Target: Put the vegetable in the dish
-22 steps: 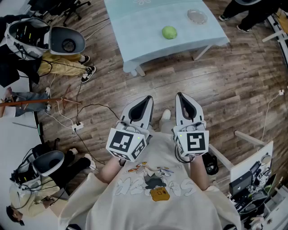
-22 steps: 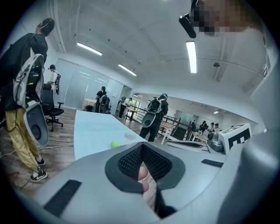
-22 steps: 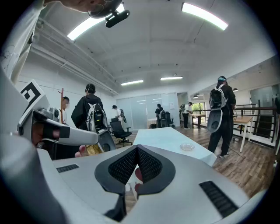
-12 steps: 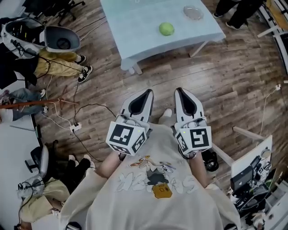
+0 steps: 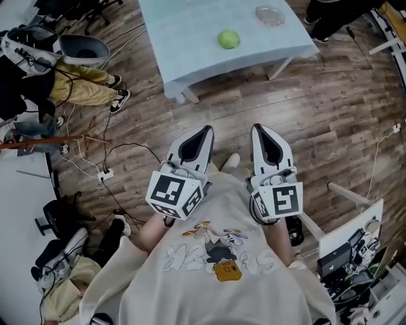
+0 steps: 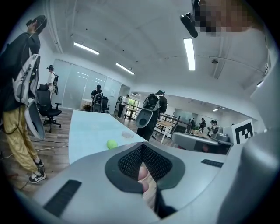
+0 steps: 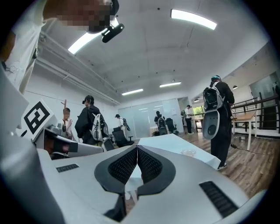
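Observation:
A round green vegetable (image 5: 228,39) lies on a table with a pale blue cloth (image 5: 184,44), far ahead of me across the wooden floor. A clear glass dish (image 5: 269,15) sits to the vegetable's right near the table's corner. My left gripper (image 5: 206,130) and right gripper (image 5: 259,129) are held side by side close to my chest, both shut and empty, well short of the table. The left gripper view shows the vegetable (image 6: 112,144) and dish (image 6: 127,134) beyond the closed left gripper (image 6: 142,145). The right gripper view shows the dish (image 7: 188,152) past the closed right gripper (image 7: 137,148).
Cables and a power strip (image 5: 104,174) trail over the wooden floor at left. A person with a grey pack (image 5: 82,47) stands left of the table, another person (image 5: 330,16) at its right. A white rack with gear (image 5: 346,247) stands at lower right.
The table, vegetable and dish have slid slightly up and left in the head view. Both grippers stay shut, side by side, and sit a little higher in frame.

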Demonstrator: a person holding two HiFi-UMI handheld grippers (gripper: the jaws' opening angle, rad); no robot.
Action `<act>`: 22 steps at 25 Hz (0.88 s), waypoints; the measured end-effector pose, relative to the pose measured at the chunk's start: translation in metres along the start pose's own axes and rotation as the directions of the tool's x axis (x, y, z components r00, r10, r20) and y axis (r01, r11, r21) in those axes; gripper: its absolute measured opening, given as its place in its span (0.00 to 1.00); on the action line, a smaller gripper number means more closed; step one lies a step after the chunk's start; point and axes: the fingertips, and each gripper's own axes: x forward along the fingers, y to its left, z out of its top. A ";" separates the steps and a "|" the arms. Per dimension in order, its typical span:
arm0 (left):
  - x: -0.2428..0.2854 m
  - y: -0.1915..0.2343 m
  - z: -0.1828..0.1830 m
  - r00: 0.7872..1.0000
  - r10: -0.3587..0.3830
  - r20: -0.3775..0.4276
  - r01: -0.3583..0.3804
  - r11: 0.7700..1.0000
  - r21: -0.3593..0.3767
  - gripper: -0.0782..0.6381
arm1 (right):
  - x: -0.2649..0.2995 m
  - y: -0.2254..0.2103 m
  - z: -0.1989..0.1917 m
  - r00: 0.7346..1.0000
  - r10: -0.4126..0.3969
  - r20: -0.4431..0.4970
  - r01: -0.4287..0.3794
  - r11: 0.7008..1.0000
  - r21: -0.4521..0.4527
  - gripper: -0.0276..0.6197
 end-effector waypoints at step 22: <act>0.118 0.102 0.041 0.999 -0.038 -0.029 0.035 0.995 -0.093 0.11 | 0.149 -0.047 0.007 0.995 -0.060 -0.075 0.054 0.996 -0.076 0.08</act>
